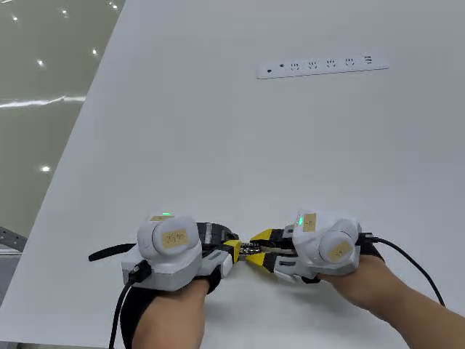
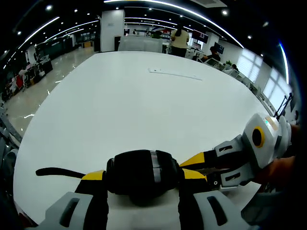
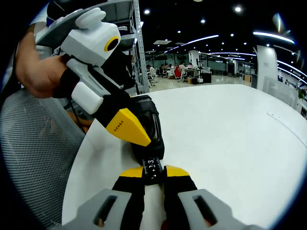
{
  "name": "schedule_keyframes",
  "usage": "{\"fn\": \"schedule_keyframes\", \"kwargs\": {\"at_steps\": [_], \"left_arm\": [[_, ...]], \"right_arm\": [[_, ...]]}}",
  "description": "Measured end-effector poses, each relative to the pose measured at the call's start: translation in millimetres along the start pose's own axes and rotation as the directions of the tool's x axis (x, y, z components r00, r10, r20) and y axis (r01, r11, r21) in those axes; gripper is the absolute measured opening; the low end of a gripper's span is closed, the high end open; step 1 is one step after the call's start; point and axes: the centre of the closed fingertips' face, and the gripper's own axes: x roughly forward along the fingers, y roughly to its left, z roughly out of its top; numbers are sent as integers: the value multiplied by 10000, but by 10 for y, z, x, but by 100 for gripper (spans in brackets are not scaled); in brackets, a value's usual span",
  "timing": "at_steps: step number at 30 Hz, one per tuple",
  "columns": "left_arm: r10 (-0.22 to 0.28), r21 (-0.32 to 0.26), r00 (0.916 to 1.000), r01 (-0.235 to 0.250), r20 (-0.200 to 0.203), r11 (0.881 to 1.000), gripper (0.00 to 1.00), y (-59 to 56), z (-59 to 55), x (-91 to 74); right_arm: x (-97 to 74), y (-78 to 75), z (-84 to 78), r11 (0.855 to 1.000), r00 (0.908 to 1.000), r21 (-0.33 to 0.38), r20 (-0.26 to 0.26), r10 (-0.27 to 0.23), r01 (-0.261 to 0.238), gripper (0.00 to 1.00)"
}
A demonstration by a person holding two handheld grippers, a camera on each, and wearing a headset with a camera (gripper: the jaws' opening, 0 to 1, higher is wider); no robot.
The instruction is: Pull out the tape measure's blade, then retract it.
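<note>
Near the front edge of the white tabletop (image 1: 218,145), the head view has the two grippers tip to tip, a hand behind each. The left gripper (image 1: 229,246) has its jaws clamped on the black case of the tape measure (image 1: 211,234). The right gripper (image 1: 260,249) meets it from the other side, with a short stretch of blade (image 1: 251,249) between the two. A black strap (image 1: 109,253) trails from the case across the tabletop to the left. A white power strip (image 1: 323,67) lies well apart, far up the tabletop.

From the left gripper view, the left gripper (image 2: 144,175) presses its yellow-tipped jaws against both sides of the tape measure (image 2: 139,167), which sits just above the tabletop (image 2: 134,105). The strap (image 2: 57,171) runs off to the left. The right gripper (image 2: 201,167) comes in from the right, its tips right beside the case. The power strip (image 2: 175,73) shows far off, and people stand beyond the tabletop.

From the right gripper view, the right gripper (image 3: 152,173) pinches the blade (image 3: 150,165), where printed digits show, just outside the case. The tape measure (image 3: 152,120) stands close ahead, held by the left gripper (image 3: 136,129), which reaches in from the upper left. A mesh chair back (image 3: 38,158) is at the left.
</note>
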Motion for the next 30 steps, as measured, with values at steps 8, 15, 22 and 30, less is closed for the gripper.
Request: {"fn": "schedule_keyframes", "kwargs": {"at_steps": [8,15,22,30], "left_arm": [[4,-43,10000,-4,5,10000,56,5,2,4],[15,-44,10000,-15,59,10000,56,12,11,9],[-66,-39,9999,67,151,10000,58,19,15,2],[-284,48,9994,283,196,9996,59,26,21,-9]], "right_arm": [[42,14,22,9998,10000,-201,-84,-35,33,12],[56,17,28,9994,9998,-290,-133,-178,174,12],[44,16,22,9985,9997,-516,-133,-182,175,14],[14,10,-20,9994,9990,-313,-412,-176,164,16]]}}
